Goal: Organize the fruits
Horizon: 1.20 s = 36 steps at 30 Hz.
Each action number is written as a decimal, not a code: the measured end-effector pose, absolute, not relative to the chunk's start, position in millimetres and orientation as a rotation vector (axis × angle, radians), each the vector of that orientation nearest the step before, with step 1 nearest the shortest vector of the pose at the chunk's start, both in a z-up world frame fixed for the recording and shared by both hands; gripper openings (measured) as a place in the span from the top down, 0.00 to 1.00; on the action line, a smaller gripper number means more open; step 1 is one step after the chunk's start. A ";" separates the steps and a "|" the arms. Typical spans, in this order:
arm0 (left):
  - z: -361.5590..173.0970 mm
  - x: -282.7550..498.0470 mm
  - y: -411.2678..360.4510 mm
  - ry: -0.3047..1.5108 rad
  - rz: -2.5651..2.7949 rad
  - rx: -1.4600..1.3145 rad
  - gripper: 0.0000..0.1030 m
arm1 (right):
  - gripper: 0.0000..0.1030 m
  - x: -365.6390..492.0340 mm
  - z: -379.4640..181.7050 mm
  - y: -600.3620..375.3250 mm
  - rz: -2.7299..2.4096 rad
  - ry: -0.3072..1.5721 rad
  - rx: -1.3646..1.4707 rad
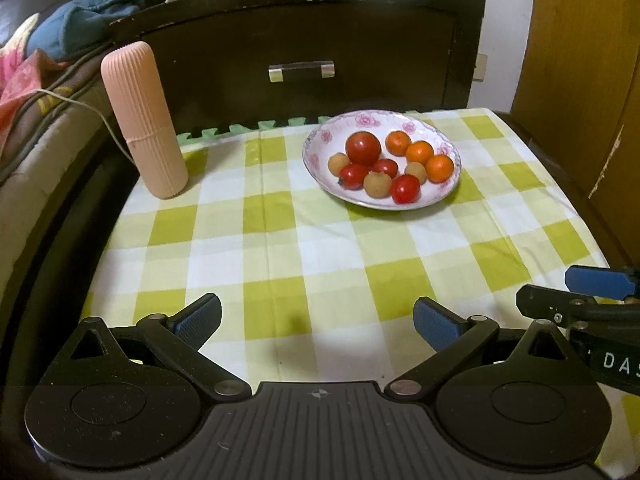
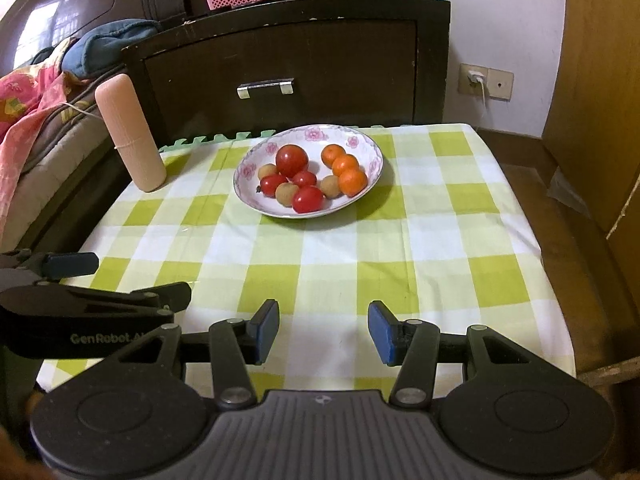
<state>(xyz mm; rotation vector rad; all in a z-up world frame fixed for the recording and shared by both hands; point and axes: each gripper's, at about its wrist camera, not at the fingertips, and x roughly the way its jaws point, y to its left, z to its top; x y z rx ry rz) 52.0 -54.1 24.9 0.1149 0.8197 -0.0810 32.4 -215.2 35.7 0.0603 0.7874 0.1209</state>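
A white plate with pink flowers (image 1: 320, 140) (image 2: 362, 142) rests on the far half of the green-checked cloth. It holds a large red tomato (image 1: 363, 147) (image 2: 291, 160), smaller tomatoes (image 1: 405, 189) (image 2: 307, 199), three oranges (image 1: 439, 168) (image 2: 352, 182) and three tan round fruits (image 1: 377, 184) (image 2: 286, 194). My left gripper (image 1: 318, 324) hovers open over the near edge of the cloth, nothing between its blue pads. My right gripper (image 2: 323, 330) is open too, beside it and well short of the plate. Each gripper shows at the edge of the other's view.
A ribbed pink cylinder (image 1: 143, 120) (image 2: 130, 132) stands upright at the cloth's far left corner. A dark wooden drawer unit (image 1: 300, 68) (image 2: 280, 80) rises behind the table. Bedding lies to the left, a wooden cabinet (image 2: 600, 120) to the right.
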 end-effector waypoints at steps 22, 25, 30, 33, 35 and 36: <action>17.3 24.8 -55.5 0.869 -0.082 0.107 0.00 | 0.54 3.0 28.9 -207.5 0.120 0.815 0.082; 15.6 24.5 -54.9 0.878 -0.084 0.103 0.00 | 0.54 2.5 27.5 -206.8 0.119 0.820 0.081; 14.0 23.0 -53.2 0.887 -0.081 0.094 0.00 | 0.54 1.5 26.3 -205.3 0.122 0.825 0.079; 14.3 22.6 -51.3 0.896 -0.075 0.079 0.00 | 0.54 1.5 26.9 -204.7 0.126 0.823 0.080; 14.4 22.3 -49.1 0.902 -0.076 0.060 0.01 | 0.54 1.4 27.2 -204.3 0.130 0.820 0.081; 14.6 21.9 -48.7 0.901 -0.076 0.058 0.01 | 0.54 1.3 27.2 -204.0 0.131 0.820 0.081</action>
